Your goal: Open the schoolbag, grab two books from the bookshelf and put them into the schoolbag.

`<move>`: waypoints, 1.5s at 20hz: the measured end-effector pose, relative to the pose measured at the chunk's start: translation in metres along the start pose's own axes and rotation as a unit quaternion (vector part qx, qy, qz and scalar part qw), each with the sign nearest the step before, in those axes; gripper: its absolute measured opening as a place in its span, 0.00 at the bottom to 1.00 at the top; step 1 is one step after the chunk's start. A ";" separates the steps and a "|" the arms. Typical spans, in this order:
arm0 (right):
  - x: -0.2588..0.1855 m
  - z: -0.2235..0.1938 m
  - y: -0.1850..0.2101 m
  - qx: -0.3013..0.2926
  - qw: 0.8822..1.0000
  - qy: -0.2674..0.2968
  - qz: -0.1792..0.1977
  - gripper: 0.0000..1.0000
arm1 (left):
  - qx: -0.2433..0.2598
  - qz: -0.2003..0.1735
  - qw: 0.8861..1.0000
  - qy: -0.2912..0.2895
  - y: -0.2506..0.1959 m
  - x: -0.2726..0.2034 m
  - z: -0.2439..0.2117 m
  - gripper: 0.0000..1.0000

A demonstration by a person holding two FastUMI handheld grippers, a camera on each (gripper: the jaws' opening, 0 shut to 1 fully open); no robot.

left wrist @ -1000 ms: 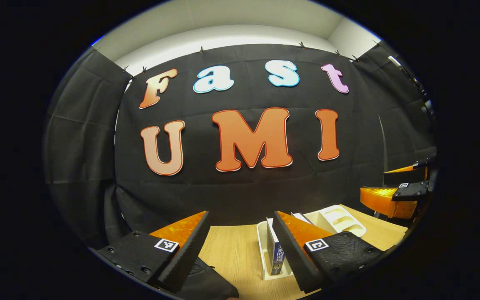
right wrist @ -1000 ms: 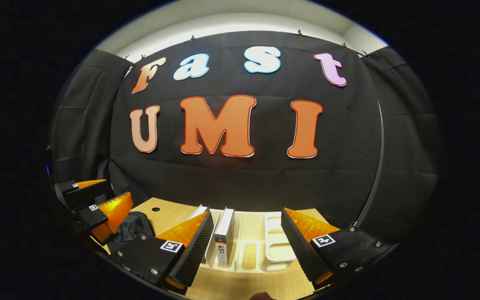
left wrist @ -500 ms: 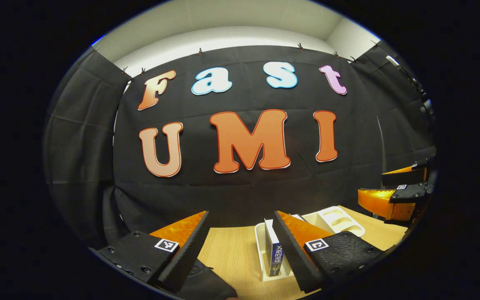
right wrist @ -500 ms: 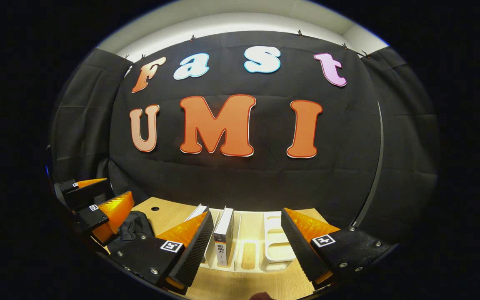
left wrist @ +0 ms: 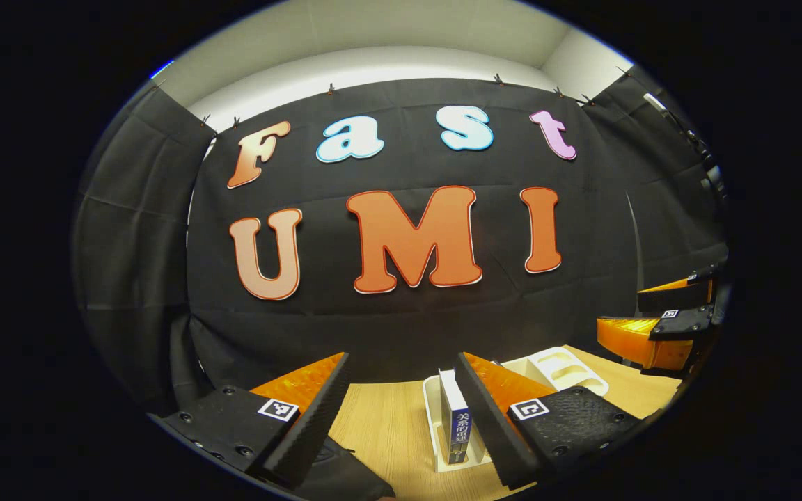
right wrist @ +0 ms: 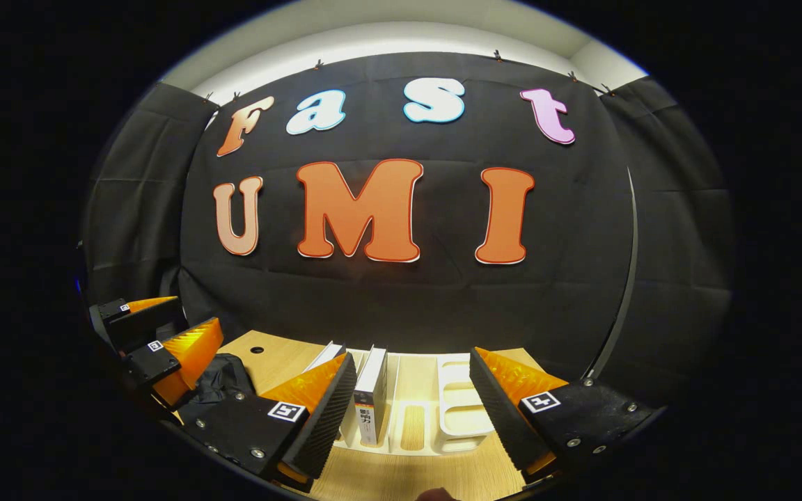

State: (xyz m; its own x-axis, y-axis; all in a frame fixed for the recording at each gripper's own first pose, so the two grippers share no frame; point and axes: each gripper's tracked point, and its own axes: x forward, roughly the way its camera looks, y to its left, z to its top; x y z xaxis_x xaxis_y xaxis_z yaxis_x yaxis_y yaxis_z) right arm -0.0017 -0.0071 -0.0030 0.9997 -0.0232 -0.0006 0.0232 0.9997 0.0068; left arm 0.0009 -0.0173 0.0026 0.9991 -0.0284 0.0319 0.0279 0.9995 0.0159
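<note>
A white slotted bookshelf (right wrist: 453,417) stands on the wooden table, with two books upright in its left slots. In the right gripper view a white-spined book (right wrist: 371,395) stands between my fingers, well ahead of them, and a second book (right wrist: 324,355) leans just left of it. My right gripper (right wrist: 411,410) is open. In the left gripper view a blue-spined book (left wrist: 456,424) stands in the bookshelf (left wrist: 557,367) beside my right finger. My left gripper (left wrist: 401,414) is open and empty. The black schoolbag (right wrist: 220,379) lies at the left; its corner (left wrist: 342,473) lies under my left finger.
The other gripper shows open at the far right in the left gripper view (left wrist: 665,323) and at the far left in the right gripper view (right wrist: 157,334). The wooden table (left wrist: 387,424) ends at the black cloth wall just behind the shelf.
Both views have tilted slightly so the wall sits a little lower and further left in frame. The books and shelf have shifted a touch left. Both grippers stay open.
</note>
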 end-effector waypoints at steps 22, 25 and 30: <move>-0.002 -0.005 -0.019 0.006 1.000 0.003 -0.013 0.96 | 0.040 -0.028 0.998 0.027 -0.018 0.006 -0.021 0.94; 0.001 -0.008 -0.023 0.012 1.000 0.004 -0.014 0.96 | 0.070 -0.025 0.996 0.047 -0.011 0.006 -0.040 0.95; 0.007 -0.019 -0.031 0.011 1.000 0.009 -0.017 0.97 | 0.119 -0.012 0.990 0.070 0.003 -0.003 -0.065 0.96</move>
State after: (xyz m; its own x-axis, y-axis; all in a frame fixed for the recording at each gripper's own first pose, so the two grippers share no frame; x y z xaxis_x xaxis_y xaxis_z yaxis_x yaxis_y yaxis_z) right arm 0.0050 -0.0381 -0.0218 0.9982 -0.0568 -0.0193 0.0573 0.9980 0.0278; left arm -0.0003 -0.0128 -0.0626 0.9934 -0.0330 -0.1101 0.0598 0.9664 0.2498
